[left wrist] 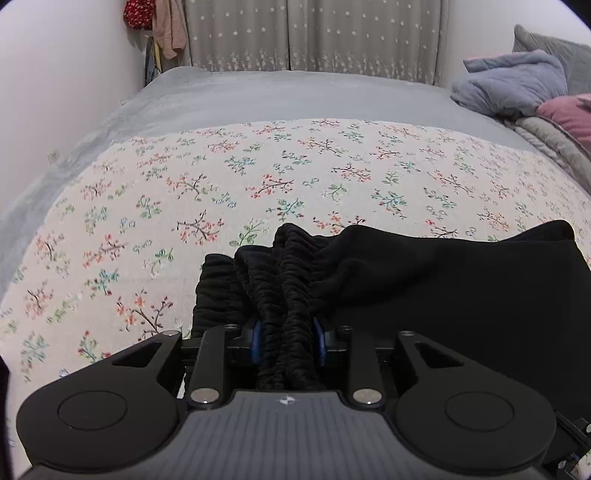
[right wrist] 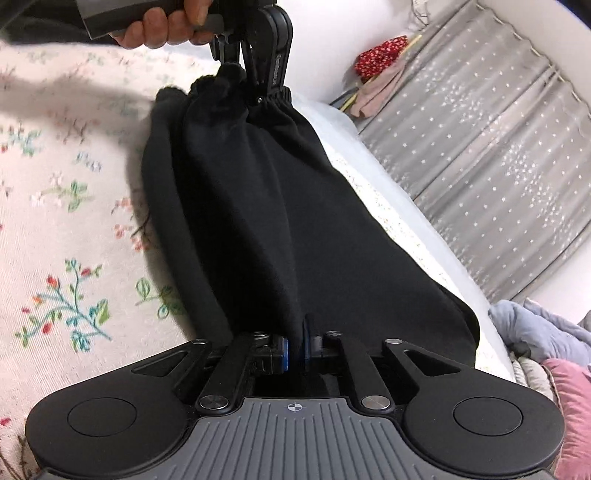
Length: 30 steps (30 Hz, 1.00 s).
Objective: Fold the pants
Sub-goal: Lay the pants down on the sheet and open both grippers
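Black pants [left wrist: 443, 288] lie on the floral bedspread [left wrist: 258, 177], stretched between my two grippers. My left gripper [left wrist: 288, 339] is shut on the bunched elastic waistband [left wrist: 291, 266], whose folds fill the gap between its blue pads. The right wrist view shows the same pants [right wrist: 258, 203] running from the left gripper [right wrist: 258, 88], held by a person's hand [right wrist: 162, 29] at the top, down to my right gripper [right wrist: 295, 352]. That gripper pinches a raised fold of the black cloth at the near end between its blue pads [right wrist: 285, 353].
A grey blanket [left wrist: 295, 96] covers the far half of the bed. Blue-grey and pink bedding [left wrist: 517, 81] is piled at the right. Star-print curtains [left wrist: 314, 37] hang behind, with clothes [left wrist: 155, 26] in the corner and a white wall [left wrist: 55, 74] along the left.
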### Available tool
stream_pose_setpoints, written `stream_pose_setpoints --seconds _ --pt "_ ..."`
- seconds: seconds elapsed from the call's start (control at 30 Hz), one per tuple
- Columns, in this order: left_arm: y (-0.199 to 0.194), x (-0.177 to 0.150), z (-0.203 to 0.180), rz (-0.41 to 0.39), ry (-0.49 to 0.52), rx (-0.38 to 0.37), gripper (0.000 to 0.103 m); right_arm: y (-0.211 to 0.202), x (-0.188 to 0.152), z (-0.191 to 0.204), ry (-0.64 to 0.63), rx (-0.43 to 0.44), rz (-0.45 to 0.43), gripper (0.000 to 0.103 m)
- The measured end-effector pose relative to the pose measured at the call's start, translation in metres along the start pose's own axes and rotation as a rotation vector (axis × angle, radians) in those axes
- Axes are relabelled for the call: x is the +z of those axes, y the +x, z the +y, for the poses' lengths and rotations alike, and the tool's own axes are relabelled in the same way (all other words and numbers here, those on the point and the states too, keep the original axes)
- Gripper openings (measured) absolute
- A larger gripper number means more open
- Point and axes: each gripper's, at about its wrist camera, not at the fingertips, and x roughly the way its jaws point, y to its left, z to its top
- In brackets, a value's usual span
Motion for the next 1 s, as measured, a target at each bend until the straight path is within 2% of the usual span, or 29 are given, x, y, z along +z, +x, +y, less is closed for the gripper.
stream_pose_setpoints --seconds 0.07,0.1,0.13,0.17,0.2,0.23,0.3,0.37,0.47,0.5,0.6,0.67,0.73,0.8,0.87,1.0 --pt "-0.010 0.006 0.006 -0.004 -0.026 0.002 0.056 -0.008 -0.004 -0.004 -0.046 0.032 -0.014 0.013" --pt "-0.013 0.009 0.011 -0.011 -0.043 0.004 0.065 -0.019 -0.006 -0.013 -0.025 0.087 -0.027 0.015" --pt "-0.016 0.012 0.017 -0.017 -0.063 0.010 0.073 -0.037 -0.009 -0.022 0.040 0.173 -0.046 0.028" --pt "-0.024 0.014 0.020 -0.027 -0.077 0.014 0.075 -0.050 -0.014 -0.043 0.141 0.273 -0.084 0.035" --pt "-0.032 0.015 0.023 -0.041 -0.091 0.014 0.076 -0.060 -0.020 -0.063 0.222 0.335 -0.113 0.048" --pt "-0.039 0.017 0.023 -0.057 -0.106 0.012 0.077 -0.068 -0.029 -0.085 0.300 0.364 -0.131 0.053" --pt "-0.053 0.020 0.017 -0.093 -0.119 0.042 0.077 -0.069 -0.045 -0.117 0.380 0.328 -0.114 0.053" --pt "-0.063 0.025 0.007 -0.119 -0.095 0.101 0.081 -0.054 -0.062 -0.145 0.428 0.273 -0.047 0.051" --pt "-0.055 0.029 0.003 -0.104 -0.114 0.186 0.081 -0.028 -0.086 -0.172 0.484 0.272 0.032 0.044" --pt "-0.053 0.029 -0.002 -0.110 -0.124 0.161 0.079 -0.021 -0.092 -0.175 0.497 0.298 0.040 0.038" --pt "-0.049 0.029 -0.045 -0.112 -0.060 -0.074 0.079 0.002 -0.105 -0.167 0.509 0.373 0.044 0.036" --pt "-0.043 0.032 -0.092 -0.098 0.040 -0.157 0.079 0.011 -0.111 -0.165 0.555 0.395 0.022 0.037" --pt "-0.033 0.039 -0.146 -0.080 0.139 -0.260 0.079 0.014 -0.110 -0.171 0.603 0.414 0.041 0.037" --pt "-0.018 0.047 -0.197 -0.050 0.192 -0.354 0.079 0.010 -0.111 -0.171 0.604 0.407 0.036 0.038" --pt "0.001 0.053 -0.249 -0.031 0.279 -0.397 0.079 0.007 -0.113 -0.167 0.610 0.392 0.019 0.038" --pt "0.060 0.062 -0.324 0.059 0.406 -0.361 0.072 0.004 -0.112 -0.167 0.634 0.383 0.027 0.039"
